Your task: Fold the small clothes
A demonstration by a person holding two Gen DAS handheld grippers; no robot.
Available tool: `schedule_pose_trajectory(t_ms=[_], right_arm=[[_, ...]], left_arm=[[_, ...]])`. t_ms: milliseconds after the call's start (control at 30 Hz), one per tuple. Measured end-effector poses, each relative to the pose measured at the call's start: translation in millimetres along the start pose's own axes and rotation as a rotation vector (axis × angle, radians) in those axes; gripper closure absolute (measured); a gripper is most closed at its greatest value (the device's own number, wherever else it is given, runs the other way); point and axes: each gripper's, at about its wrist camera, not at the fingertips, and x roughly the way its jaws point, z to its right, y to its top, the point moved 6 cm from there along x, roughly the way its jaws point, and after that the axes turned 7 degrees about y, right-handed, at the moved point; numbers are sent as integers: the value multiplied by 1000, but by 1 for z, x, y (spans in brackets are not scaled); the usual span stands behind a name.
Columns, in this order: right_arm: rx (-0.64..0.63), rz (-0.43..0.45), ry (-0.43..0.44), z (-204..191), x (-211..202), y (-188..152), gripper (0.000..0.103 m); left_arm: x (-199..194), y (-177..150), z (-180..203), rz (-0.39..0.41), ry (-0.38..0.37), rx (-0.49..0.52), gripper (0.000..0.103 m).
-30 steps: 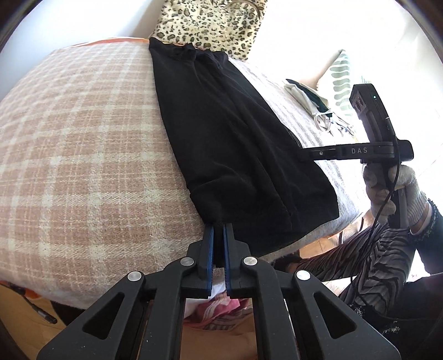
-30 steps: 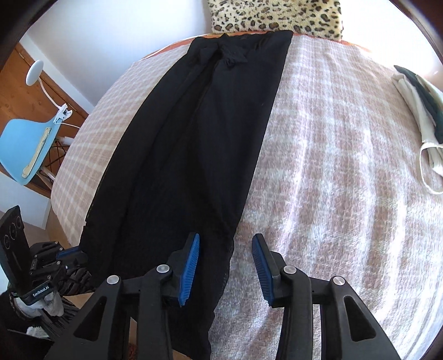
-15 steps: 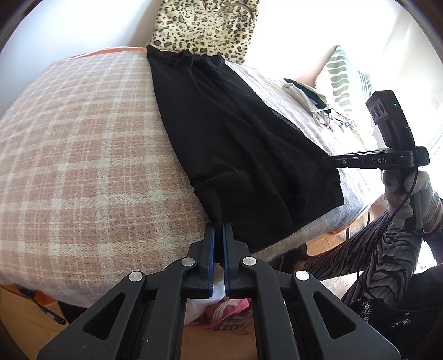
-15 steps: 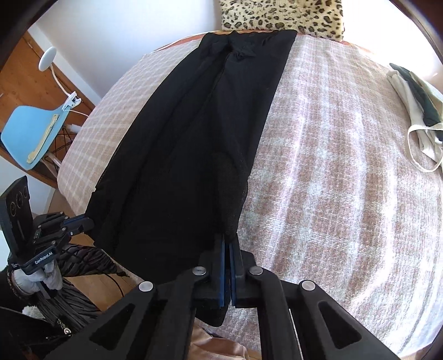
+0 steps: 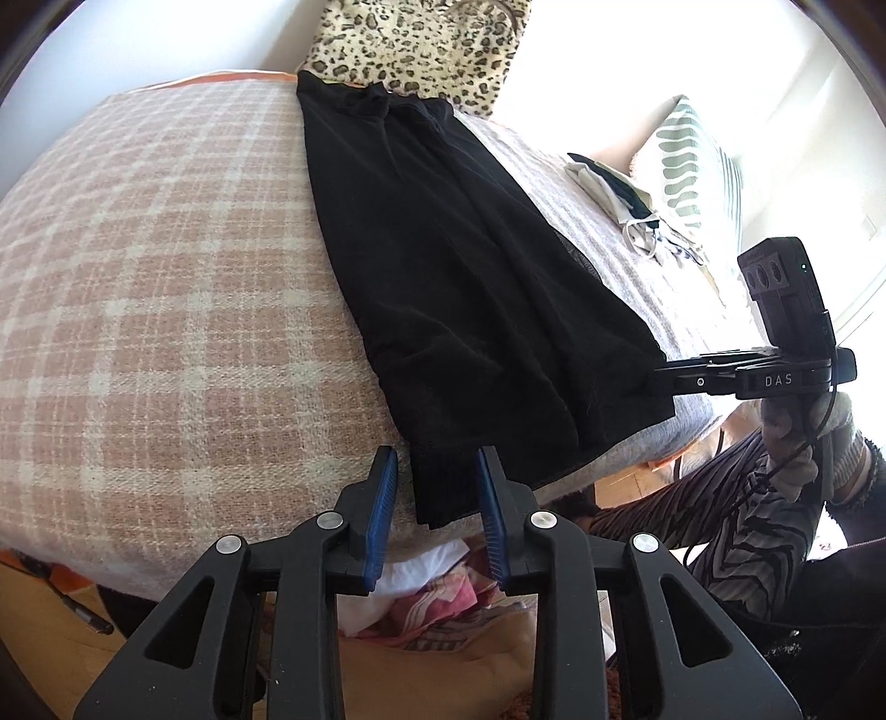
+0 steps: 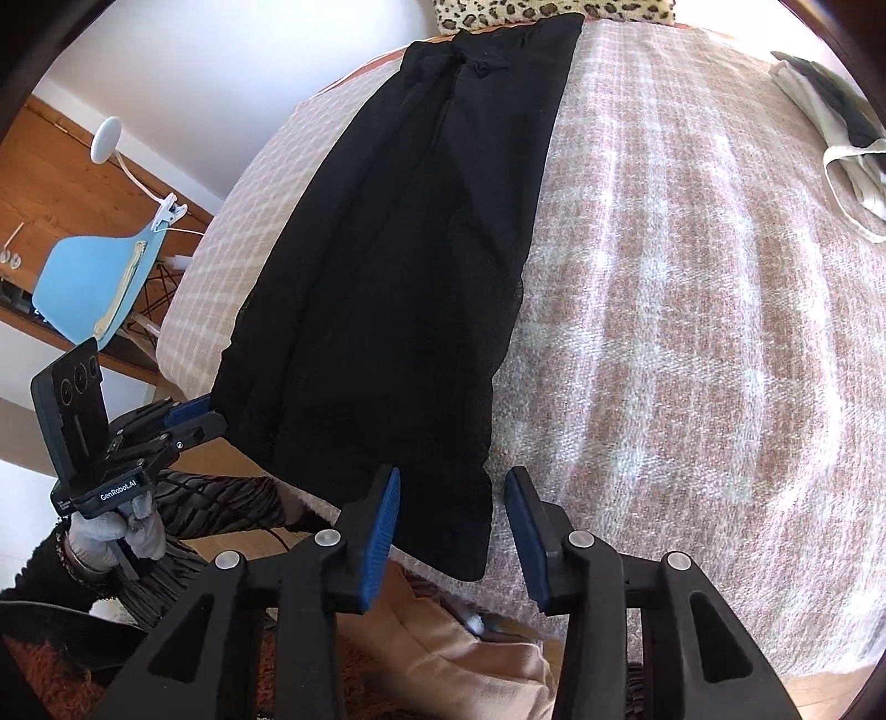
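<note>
The black garment (image 6: pixel 398 266) is thin matt cloth, sheer at its edges; the plaid blanket (image 6: pixel 692 310) looks woolly and rough. The left gripper (image 5: pixel 437 515) is matt black plastic with shiny metal screws; the leopard cushion (image 5: pixel 415 50) looks plush.

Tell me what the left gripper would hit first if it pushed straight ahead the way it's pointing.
Most likely the black garment: its hanging near corner sits between the open fingers of the left gripper, whose jaws have just been opening. Right behind it lies the plaid blanket at the bed's edge, though depth is hard to judge.
</note>
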Motion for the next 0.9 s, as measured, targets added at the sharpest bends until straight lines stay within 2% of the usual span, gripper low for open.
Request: schedule_pose_trajectory(t_ms=[33, 67, 100, 167, 367, 533, 900], right_arm=[[-11, 3, -3, -1, 1, 0, 76], [-16, 0, -5, -2, 3, 0, 88], [-18, 1, -8, -2, 4, 0, 98], [-17, 9, 13, -1, 4, -1, 101], [60, 48, 117, 8, -8, 2, 101], [76, 86, 171, 3, -16, 11, 101], [101, 187, 214, 2, -34, 53, 101]], left_arm=[[1, 1, 0, -2, 3, 1, 79], [2, 2, 0, -6, 3, 0, 97], [3, 1, 0, -16, -3, -4, 100], [1, 2, 1, -13, -17, -8, 100], [-16, 15, 5, 32, -43, -1, 100], [-23, 30, 10, 59, -48, 14, 100], [-27, 86, 4, 128, -24, 39, 100]])
